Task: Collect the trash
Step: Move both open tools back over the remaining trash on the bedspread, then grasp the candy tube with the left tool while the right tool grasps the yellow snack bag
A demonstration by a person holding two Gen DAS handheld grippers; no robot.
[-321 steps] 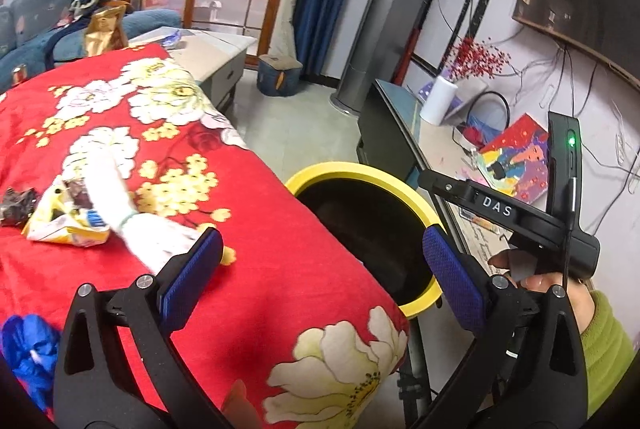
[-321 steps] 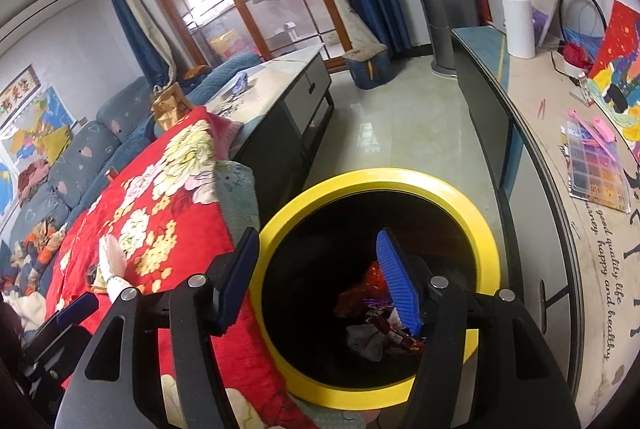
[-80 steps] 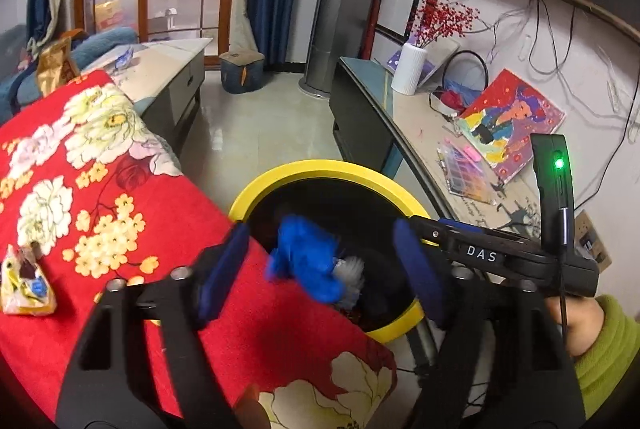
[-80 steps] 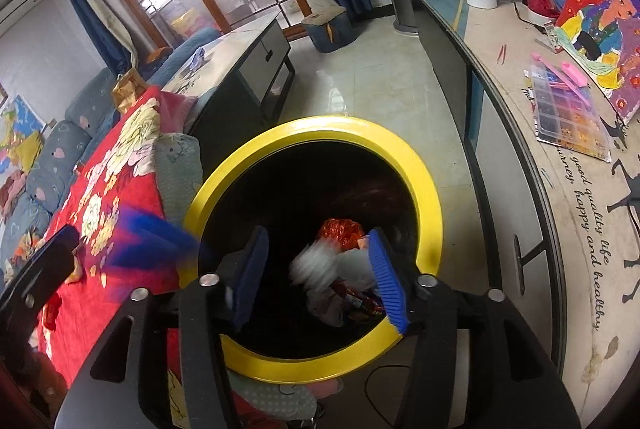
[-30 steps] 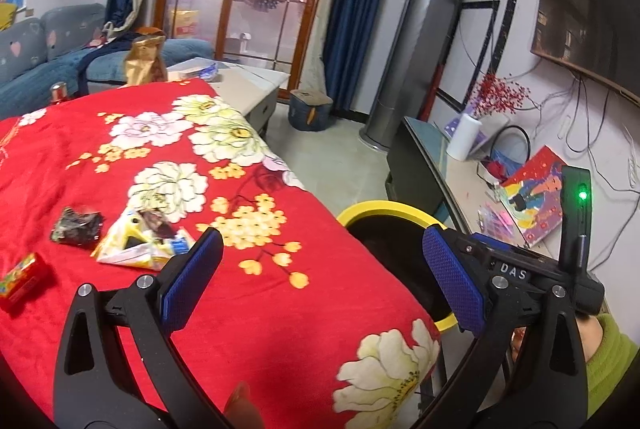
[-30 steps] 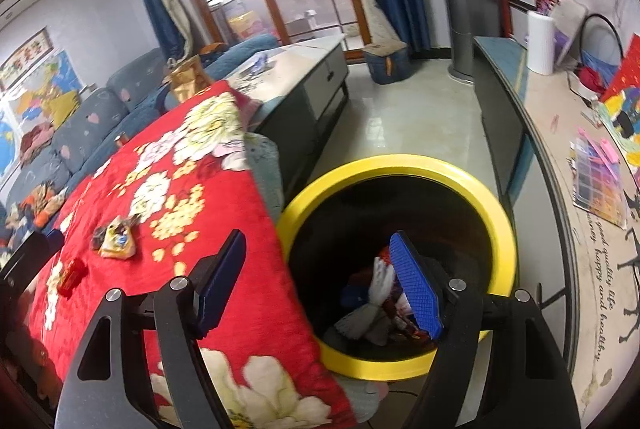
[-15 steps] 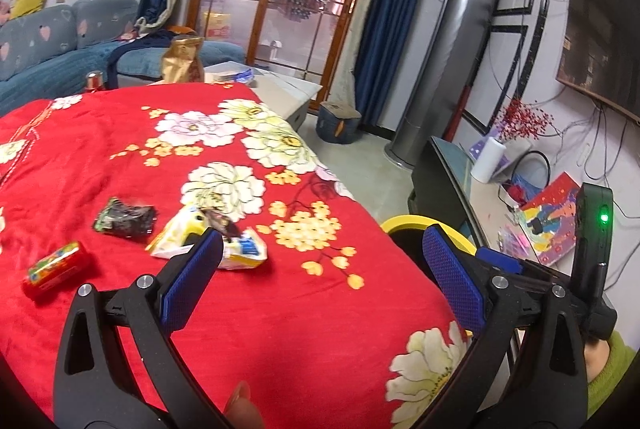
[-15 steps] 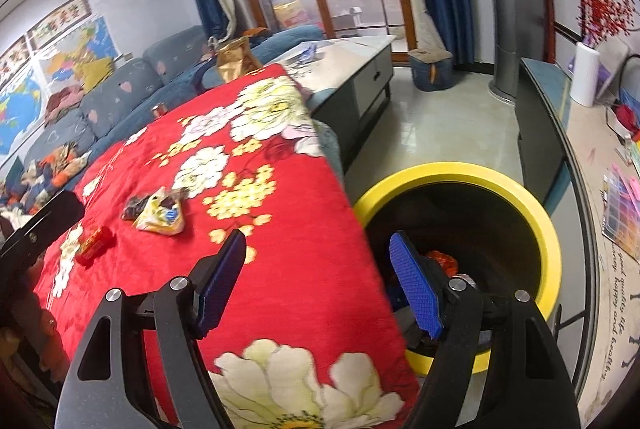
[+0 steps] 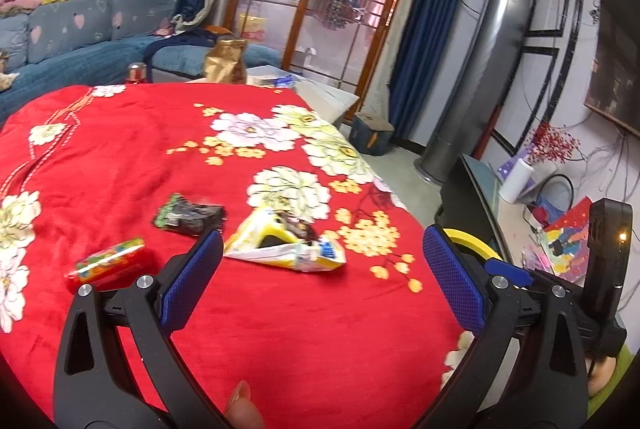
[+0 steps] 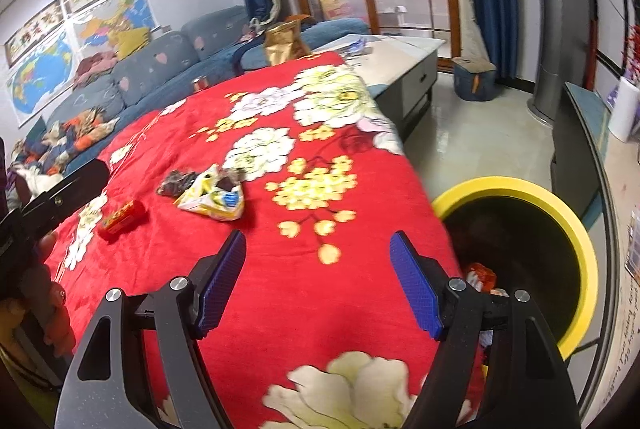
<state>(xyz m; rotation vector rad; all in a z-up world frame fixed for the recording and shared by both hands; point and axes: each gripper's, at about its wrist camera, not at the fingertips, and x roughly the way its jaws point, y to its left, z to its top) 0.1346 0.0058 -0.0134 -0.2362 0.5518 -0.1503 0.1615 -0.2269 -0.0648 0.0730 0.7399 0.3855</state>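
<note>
A yellow and white snack wrapper (image 9: 286, 243) lies on the red flowered cloth (image 9: 120, 157), with a dark wrapper (image 9: 188, 217) and a small red packet (image 9: 110, 263) to its left. My left gripper (image 9: 320, 281) is open and empty, just short of the yellow wrapper. In the right wrist view the same yellow wrapper (image 10: 212, 197), dark wrapper (image 10: 176, 183) and red packet (image 10: 122, 215) lie far ahead on the left. My right gripper (image 10: 318, 285) is open and empty above the cloth. The yellow-rimmed black bin (image 10: 560, 205) with trash inside stands right of the table.
A blue sofa (image 9: 72, 41) and a gold bag (image 9: 226, 63) stand beyond the table. A low cabinet (image 10: 404, 69) and a blue stool (image 10: 474, 77) are on the floor ahead. A long desk (image 10: 588, 125) with a paper roll (image 10: 626, 113) runs along the right wall.
Both grippers have swung left from the bin towards the table. The blue trash that the left gripper carried has dropped into the bin. The wrappers now lie nearer the left gripper.
</note>
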